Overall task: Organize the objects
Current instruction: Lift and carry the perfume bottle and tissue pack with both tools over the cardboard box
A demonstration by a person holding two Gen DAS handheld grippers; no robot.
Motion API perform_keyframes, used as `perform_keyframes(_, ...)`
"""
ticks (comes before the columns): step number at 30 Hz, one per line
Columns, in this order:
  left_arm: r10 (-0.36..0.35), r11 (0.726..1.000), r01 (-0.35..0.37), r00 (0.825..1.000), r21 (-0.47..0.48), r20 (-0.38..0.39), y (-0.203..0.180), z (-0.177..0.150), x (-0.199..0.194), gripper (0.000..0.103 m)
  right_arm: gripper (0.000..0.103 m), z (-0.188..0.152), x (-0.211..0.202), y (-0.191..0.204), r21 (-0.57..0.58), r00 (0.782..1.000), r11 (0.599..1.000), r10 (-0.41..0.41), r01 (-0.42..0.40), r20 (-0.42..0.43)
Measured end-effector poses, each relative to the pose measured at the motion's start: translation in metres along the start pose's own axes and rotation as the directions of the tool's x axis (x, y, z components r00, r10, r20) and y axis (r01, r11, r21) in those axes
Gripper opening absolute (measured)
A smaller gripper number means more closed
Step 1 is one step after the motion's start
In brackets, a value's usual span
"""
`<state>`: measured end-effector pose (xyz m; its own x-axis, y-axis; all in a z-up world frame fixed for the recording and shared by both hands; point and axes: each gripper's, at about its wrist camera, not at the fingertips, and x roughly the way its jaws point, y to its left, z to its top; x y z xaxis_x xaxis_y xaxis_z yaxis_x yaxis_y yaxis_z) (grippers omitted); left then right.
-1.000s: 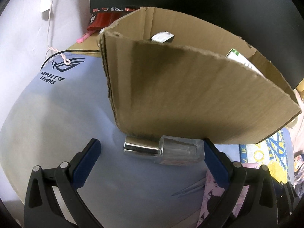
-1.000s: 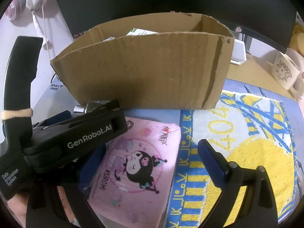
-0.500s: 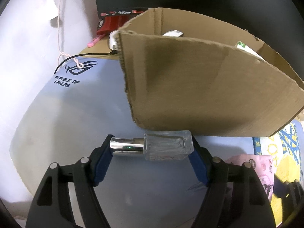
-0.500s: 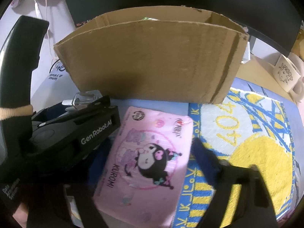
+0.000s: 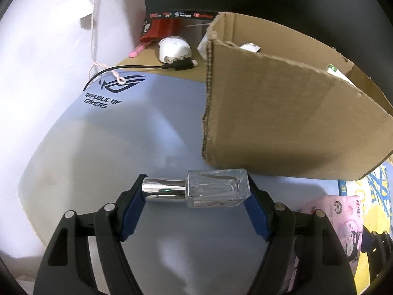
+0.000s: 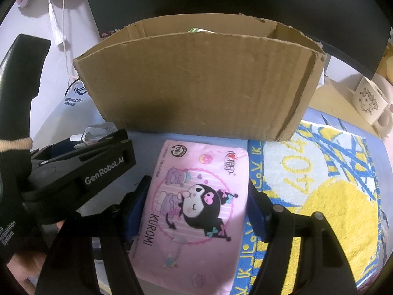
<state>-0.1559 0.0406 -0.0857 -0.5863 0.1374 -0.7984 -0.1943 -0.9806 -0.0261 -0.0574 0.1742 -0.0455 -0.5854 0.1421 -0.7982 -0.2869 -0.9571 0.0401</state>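
Both sets of jaws just closed in — left gripper [image 5: 195,195] clamps the perfume bottle [image 5: 203,188], right gripper [image 6: 196,204] squeezes the pink tissue pack [image 6: 194,204], both at the cardboard box [image 6: 196,83] foot on the desk mat [image 5: 98,147]. Grasp step — next, I'd guess, lift over the rim.

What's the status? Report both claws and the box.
Left claw shut on glass bottle. Right claw just closing on pink tissue pack. Cardboard box directly ahead, top open.

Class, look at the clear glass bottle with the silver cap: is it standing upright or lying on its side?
On its side. The glass bottle lies horizontal between the left gripper's blue pads, silver cap pointing left, in front of the cardboard box.
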Motion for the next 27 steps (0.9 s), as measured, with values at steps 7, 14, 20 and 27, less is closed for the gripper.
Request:
perform_keyframes(7, -0.008, 1.000, 0.008, 1.000, -0.018, 0.007, 0.007, 0.000, -0.009, 0.074, 0.074, 0.006, -0.016, -0.004, 0.013, 0.999, 1.000, 0.011, -0.012, 0.053)
perform_keyframes(14, 0.034, 0.999, -0.032, 0.997, -0.035, 0.064, 0.019, 0.002, -0.027, 0.074, 0.074, 0.004, -0.033, -0.033, 0.060, 0.996, 0.997, 0.033, -0.038, 0.087)
perform_keyframes(20, 0.021, 0.997, -0.011, 0.992, -0.080, 0.124, 0.034, 0.004, -0.052, 0.074, 0.074, 0.009, -0.055, -0.042, 0.083, 0.988, 0.994, 0.059, -0.071, 0.140)
perform_keyframes(27, -0.005, 0.996, 0.021, 0.982, -0.087, 0.187, 0.040, 0.004, -0.079, 0.074, 0.074, 0.028, -0.060, -0.039, 0.091, 0.980, 0.992, 0.063, -0.082, 0.188)
